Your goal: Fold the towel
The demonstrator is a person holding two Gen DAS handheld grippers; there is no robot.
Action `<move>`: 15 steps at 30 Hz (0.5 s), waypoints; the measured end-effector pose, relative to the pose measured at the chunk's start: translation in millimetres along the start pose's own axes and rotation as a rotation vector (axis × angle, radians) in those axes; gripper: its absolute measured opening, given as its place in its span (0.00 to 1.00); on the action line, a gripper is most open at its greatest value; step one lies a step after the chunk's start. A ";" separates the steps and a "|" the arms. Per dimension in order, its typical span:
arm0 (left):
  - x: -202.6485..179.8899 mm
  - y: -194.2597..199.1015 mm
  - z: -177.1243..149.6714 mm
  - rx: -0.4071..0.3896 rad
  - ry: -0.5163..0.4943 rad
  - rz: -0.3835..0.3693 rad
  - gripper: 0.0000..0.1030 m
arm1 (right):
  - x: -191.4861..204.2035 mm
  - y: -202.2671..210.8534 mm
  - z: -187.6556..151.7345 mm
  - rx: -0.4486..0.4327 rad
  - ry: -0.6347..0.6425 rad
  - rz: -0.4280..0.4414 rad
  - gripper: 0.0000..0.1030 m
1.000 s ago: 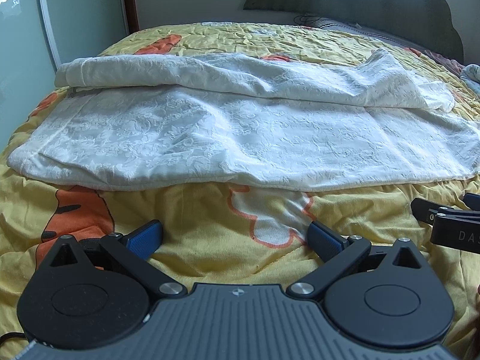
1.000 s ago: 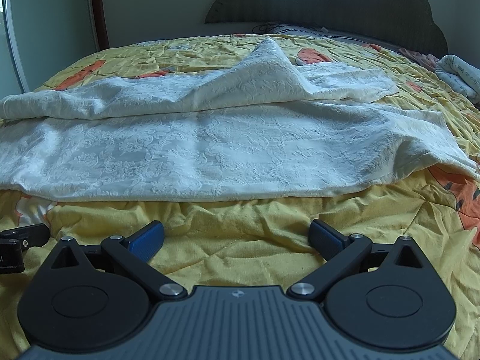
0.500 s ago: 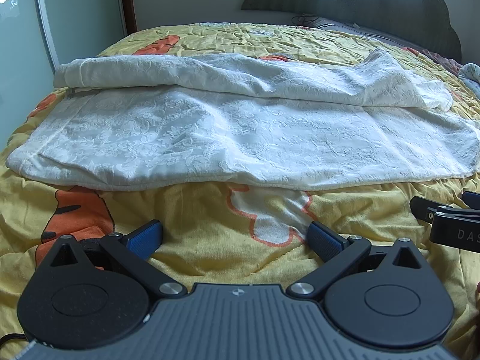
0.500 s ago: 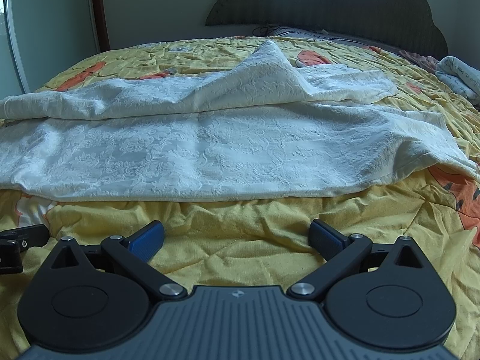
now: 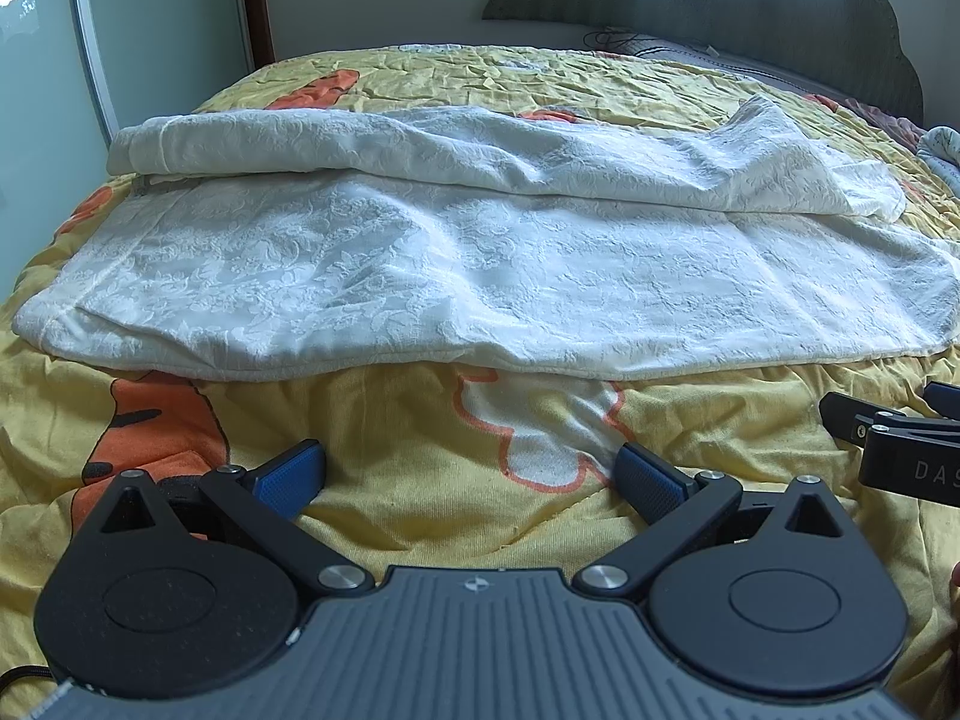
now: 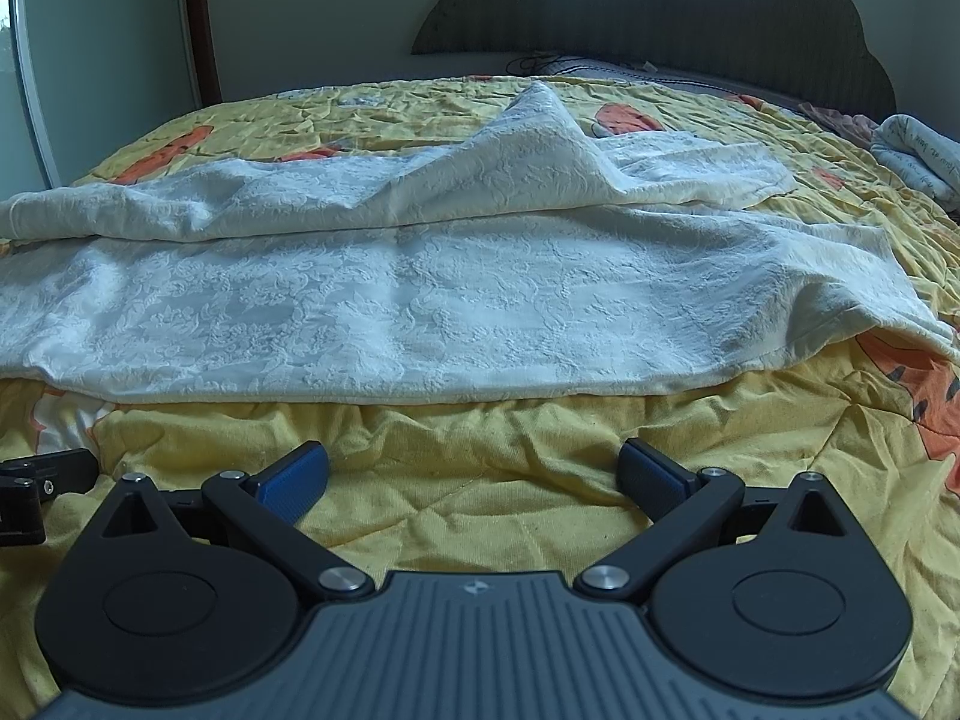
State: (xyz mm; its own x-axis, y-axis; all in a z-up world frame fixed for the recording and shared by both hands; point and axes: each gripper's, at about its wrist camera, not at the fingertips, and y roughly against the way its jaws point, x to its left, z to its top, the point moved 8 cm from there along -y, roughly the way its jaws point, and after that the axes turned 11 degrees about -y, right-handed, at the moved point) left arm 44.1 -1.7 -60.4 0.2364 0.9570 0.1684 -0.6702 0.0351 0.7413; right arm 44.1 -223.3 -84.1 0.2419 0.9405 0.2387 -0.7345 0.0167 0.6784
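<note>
A white patterned towel point(image 5: 480, 276) lies spread across the yellow bedspread, its far half doubled back toward me in a loose ridge point(image 5: 456, 150). The right wrist view shows the same towel point(image 6: 432, 306) with a raised peak point(image 6: 540, 120) in the folded layer. My left gripper point(image 5: 471, 471) hovers open over bare bedspread, short of the towel's near hem. My right gripper point(image 6: 474, 471) is open too, likewise just short of the hem. Nothing sits between either pair of blue pads. The right gripper's black side point(image 5: 894, 450) shows at the left view's right edge.
The yellow bedspread point(image 5: 420, 504) with orange cartoon prints is wrinkled. A dark scalloped headboard point(image 6: 660, 6) stands at the far end. A rolled light cloth point(image 6: 918, 150) lies at the far right. A white door or wardrobe panel point(image 5: 150, 30) lines the left side.
Both views have shifted only slightly, tilting a little so more of the headboard shows. The towel has not moved and both grippers stay open.
</note>
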 end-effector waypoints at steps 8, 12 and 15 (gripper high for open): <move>0.0 -0.1 -0.1 0.000 0.000 0.000 1.00 | 0.6 -0.4 0.8 -0.003 -0.001 0.000 1.00; -0.3 0.2 -1.0 -0.003 0.000 0.001 1.00 | 0.6 0.1 1.1 -0.009 0.002 0.004 1.00; -1.8 -0.2 -1.4 -0.004 -0.003 -0.002 1.00 | 0.6 -0.3 0.7 -0.005 0.002 0.005 1.00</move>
State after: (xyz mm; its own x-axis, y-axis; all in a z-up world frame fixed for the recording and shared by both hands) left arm 42.9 -3.0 -61.8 0.2397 0.9561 0.1687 -0.6722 0.0381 0.7394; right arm 44.8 -223.0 -83.6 0.2370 0.9413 0.2405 -0.7389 0.0139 0.6737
